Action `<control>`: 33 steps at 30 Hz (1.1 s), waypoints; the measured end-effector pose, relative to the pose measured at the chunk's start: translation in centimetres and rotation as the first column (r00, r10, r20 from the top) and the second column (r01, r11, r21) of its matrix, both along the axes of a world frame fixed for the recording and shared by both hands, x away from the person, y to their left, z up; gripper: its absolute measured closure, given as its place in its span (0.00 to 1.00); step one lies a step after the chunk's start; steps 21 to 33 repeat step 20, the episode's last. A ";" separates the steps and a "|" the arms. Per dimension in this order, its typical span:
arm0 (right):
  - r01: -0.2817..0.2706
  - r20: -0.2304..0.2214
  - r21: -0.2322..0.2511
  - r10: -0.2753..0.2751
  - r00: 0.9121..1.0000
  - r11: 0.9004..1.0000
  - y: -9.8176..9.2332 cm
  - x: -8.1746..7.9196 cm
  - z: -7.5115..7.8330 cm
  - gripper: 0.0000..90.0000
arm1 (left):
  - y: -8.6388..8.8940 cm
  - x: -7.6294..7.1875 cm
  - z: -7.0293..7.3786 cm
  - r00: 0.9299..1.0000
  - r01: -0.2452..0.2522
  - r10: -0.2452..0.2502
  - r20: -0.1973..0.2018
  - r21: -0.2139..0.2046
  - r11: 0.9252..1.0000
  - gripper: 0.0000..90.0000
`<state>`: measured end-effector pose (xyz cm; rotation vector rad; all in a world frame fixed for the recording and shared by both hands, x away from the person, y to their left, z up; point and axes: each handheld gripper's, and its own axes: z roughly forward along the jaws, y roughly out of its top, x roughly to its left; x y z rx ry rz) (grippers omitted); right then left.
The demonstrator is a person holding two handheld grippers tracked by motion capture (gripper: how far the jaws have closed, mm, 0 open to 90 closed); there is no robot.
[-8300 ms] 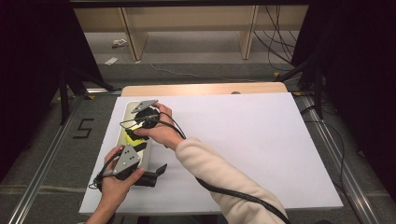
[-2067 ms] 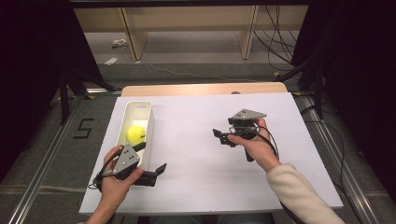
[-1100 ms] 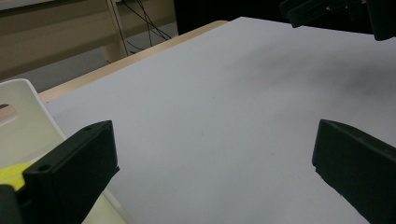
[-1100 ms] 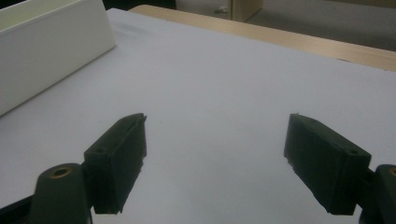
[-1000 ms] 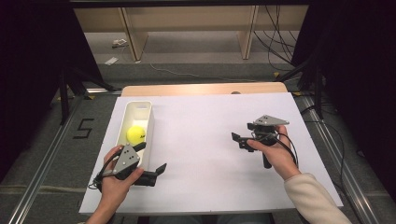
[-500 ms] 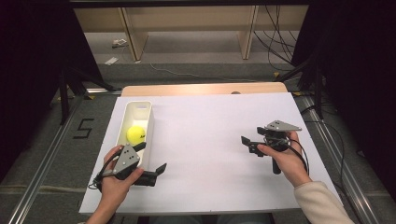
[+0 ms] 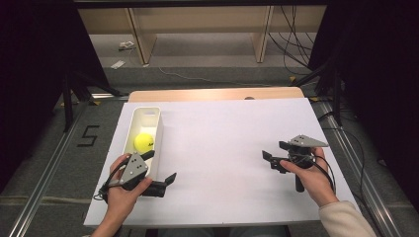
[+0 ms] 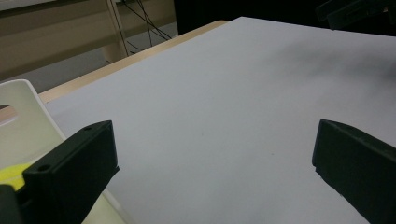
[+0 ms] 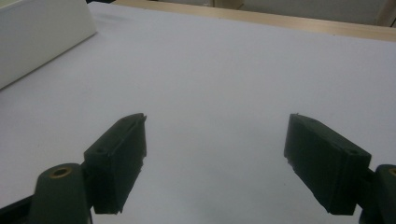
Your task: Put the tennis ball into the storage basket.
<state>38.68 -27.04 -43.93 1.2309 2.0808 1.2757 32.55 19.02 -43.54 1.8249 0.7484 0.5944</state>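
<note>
A yellow ball (image 7: 144, 142) lies inside a long white bin (image 7: 146, 113) at the left of the white table sheet. My left gripper (image 7: 159, 166) rests at the bin's near end, open, with nothing between its jaws. In the left gripper view my left gripper (image 8: 212, 172) faces bare sheet, with the ball (image 8: 11, 173) and the bin wall (image 8: 23, 121) at the left edge. My right gripper (image 7: 274, 150) is held at the near right, open and empty, pointing left. In the right gripper view my right gripper (image 9: 219, 163) looks across the sheet at the bin (image 9: 42, 32).
The white sheet (image 7: 222, 143) covers the table, with a wooden strip (image 7: 212, 94) along its far edge. Metal rails (image 7: 44, 177) run along both sides. Wooden shelf legs (image 7: 141, 34) and cables (image 7: 291, 44) are on the floor beyond.
My right gripper has left the bin, where it was over the ball, and has moved to the near right of the sheet. The left gripper has stayed still.
</note>
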 end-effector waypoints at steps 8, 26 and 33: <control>-0.015 -0.006 -0.008 0.015 1.000 1.000 -0.3 -0.6 -0.3 0.24 | 0.0 0.0 0.0 1.000 0.001 -0.001 0.001 0.000 1.000 0.00; -0.004 0.003 0.007 0.004 1.000 1.000 -0.5 -0.7 -0.4 0.24 | 0.0 0.0 0.1 1.000 0.005 -0.005 0.002 0.000 1.000 0.00; -0.004 0.003 0.007 0.004 1.000 1.000 -0.5 -0.7 -0.4 0.24 | 0.0 0.0 0.1 1.000 0.005 -0.005 0.002 0.000 1.000 0.00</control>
